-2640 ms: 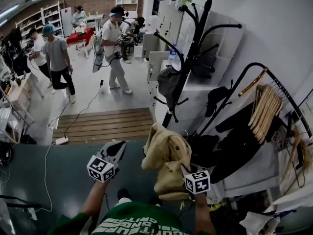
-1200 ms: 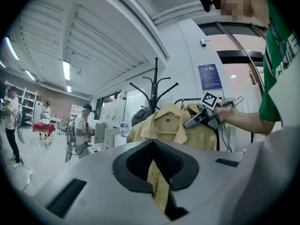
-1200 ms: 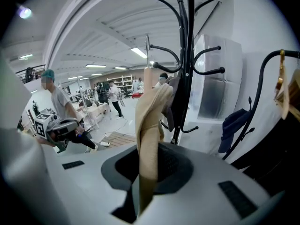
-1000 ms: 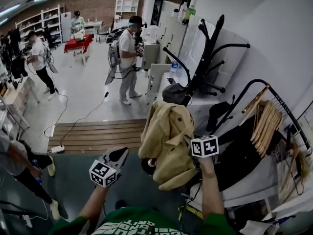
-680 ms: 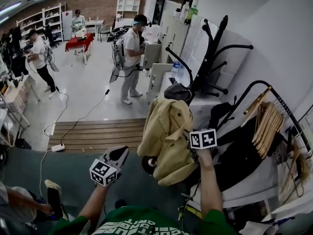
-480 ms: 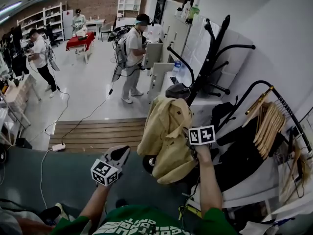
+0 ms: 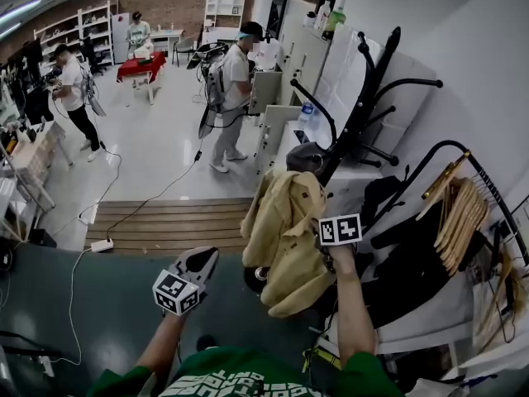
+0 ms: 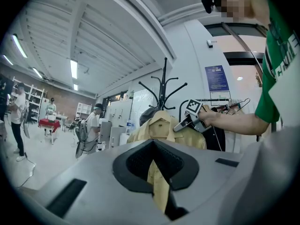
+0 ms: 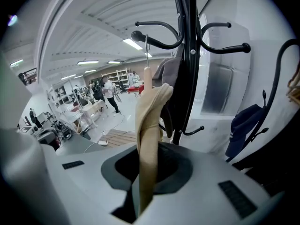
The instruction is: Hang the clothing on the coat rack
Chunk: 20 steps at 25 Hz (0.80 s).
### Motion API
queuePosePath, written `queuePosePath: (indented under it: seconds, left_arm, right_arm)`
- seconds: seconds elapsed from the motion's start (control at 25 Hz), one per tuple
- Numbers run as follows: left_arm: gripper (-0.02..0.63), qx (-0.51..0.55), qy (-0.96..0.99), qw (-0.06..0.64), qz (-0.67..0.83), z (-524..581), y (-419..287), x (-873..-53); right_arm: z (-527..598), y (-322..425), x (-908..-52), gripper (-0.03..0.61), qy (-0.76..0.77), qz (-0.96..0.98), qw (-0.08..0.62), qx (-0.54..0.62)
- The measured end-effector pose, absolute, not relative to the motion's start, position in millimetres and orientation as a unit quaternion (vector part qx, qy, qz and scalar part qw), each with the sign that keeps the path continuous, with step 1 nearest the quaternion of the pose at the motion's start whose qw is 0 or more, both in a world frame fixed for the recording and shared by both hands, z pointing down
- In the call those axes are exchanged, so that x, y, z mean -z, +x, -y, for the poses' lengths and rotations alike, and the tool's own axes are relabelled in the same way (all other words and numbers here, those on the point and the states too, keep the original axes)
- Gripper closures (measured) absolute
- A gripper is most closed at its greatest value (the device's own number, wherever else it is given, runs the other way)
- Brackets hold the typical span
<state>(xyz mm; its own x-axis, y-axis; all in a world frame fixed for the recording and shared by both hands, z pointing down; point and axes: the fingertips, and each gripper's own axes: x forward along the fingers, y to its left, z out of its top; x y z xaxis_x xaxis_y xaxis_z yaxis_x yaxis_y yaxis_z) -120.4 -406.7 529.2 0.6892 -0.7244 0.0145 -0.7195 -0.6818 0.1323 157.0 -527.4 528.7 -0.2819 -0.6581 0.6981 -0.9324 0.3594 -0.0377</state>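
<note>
1. Your R gripper [image 7: 321, 238] [image 9: 143, 179] is pinching a fold of the tan jacket [image 7: 285, 222] [image 9: 149, 121]. The jaws are pressing together on the cloth, which is rising straight up out of them
2. You're reaching that arm out at the jacket's right side w/ the marker cube facing up. In the left gripper view the R gripper [image 8: 178, 125] is showing at the jacket's [image 8: 159, 125] shoulder
3. Your L gripper [image 7: 197, 261] [image 8: 157, 172] is hovering lower and apart from the jacket. Its jaws are sitting close together w/ only a thin slit btw them and are gripping nothing. A strip of the jacket is showing through the slit
4. The jacket is hanging collar-up just beside the black coat rack [image 7: 359, 114] [image 9: 187, 55] [image 8: 163, 86]. A thin metal hanger hook [image 9: 146, 50] is sticking up from its top, right by the ball tip of a rack arm. Can't tell if it's resting on that arm
5. A gray cap [image 7: 306, 157] is hanging on the rack just above the collar
6. Further right, a garment rail [image 7: 430, 143] is standing by the wall, carrying wooden hangers [image 7: 459, 209] and black clothes [image 7: 405, 246]
7. In the bkgd, ppl [image 7: 235, 89] are standing around the room
</note>
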Motion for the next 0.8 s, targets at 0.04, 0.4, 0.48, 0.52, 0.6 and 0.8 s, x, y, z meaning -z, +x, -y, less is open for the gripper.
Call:
queuePosePath:
  seconds: [0.04,0.4,0.48,0.52,0.6,0.8]
  left_arm:
    - [0.609,0.019,0.917,0.064,0.394,407,-120,-530]
    - [0.609,0.020,0.919,0.064,0.388,409,-117,-530]
    - [0.609,0.019,0.919,0.065,0.389,408,-119,-530]
    - [0.609,0.019,0.918,0.065,0.390,408,-120,-530]
    - [0.609,0.019,0.918,0.066,0.391,408,-121,-532]
    - [0.609,0.019,0.918,0.066,0.392,408,-119,-533]
  right_arm:
    - [529,158,-530,0.534,0.519,0.768,0.299,-0.229]
    - [539,162,-537,0.534,0.529,0.763,0.283,-0.238]
    - [541,162,-540,0.534,0.533,0.762,0.281,-0.239]
    - [542,162,-541,0.534,0.534,0.761,0.281,-0.239]
    - [544,164,-543,0.534,0.537,0.759,0.281,-0.239]
    - [547,165,-544,0.526,0.544,0.759,0.276,-0.230]
